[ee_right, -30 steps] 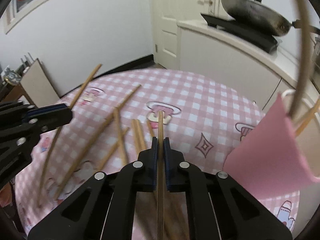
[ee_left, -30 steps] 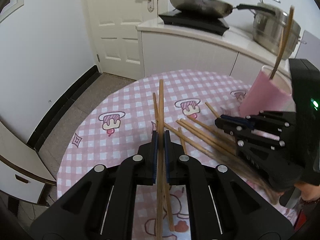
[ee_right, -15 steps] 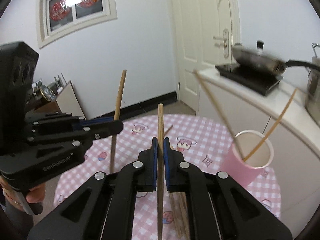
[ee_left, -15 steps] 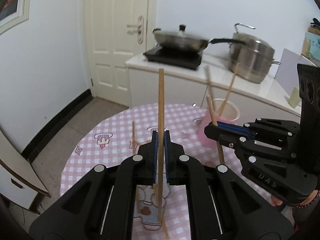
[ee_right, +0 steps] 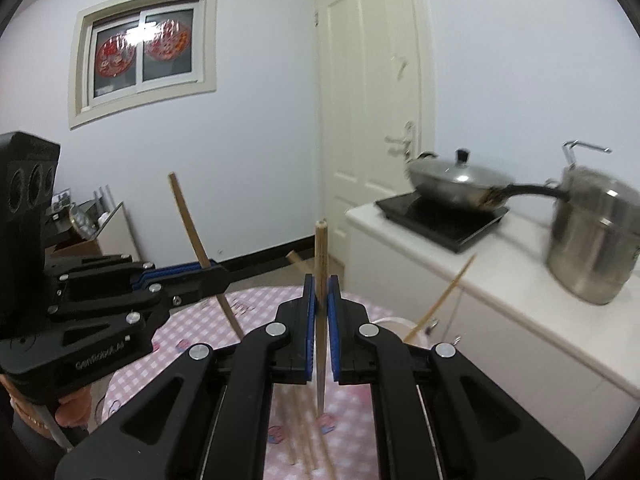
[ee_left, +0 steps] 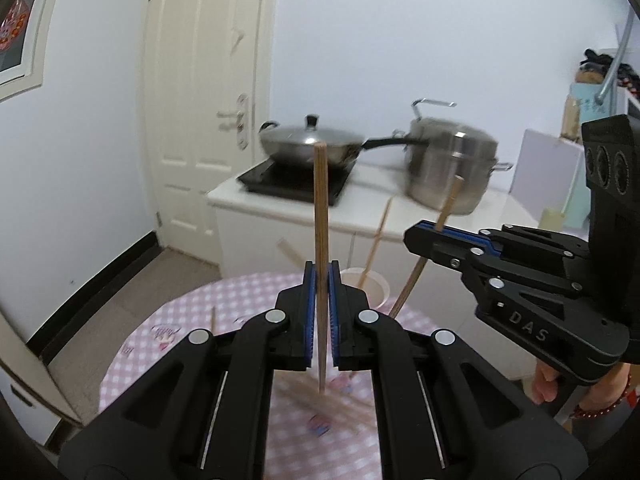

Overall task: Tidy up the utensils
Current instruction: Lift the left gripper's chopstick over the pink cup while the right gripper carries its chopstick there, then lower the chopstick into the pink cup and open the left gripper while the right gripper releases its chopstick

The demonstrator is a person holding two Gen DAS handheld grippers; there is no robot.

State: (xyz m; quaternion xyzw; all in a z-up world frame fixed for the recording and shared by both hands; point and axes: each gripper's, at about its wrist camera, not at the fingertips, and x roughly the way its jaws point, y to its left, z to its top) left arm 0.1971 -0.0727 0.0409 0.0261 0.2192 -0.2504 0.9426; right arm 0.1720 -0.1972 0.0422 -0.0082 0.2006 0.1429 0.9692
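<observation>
1. My left gripper [ee_left: 320, 312] sat at lower centre of its view, jaws pinching a chopstick [ee_left: 321, 240] upright above the pink checked table [ee_left: 192, 320].
2. Behind it stood the pink cup [ee_left: 374, 286], two sticks leaning inside, I think.
3. At right, my right gripper [ee_left: 416, 236] pinched a slanted chopstick [ee_left: 420, 268].
4. Loose chopsticks [ee_right: 304, 432] lay blurred on the cloth at lower centre.

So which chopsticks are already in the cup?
The two leaning out of the pink cup: chopsticks. Others are clamped in jaws or lying on the table.
</observation>
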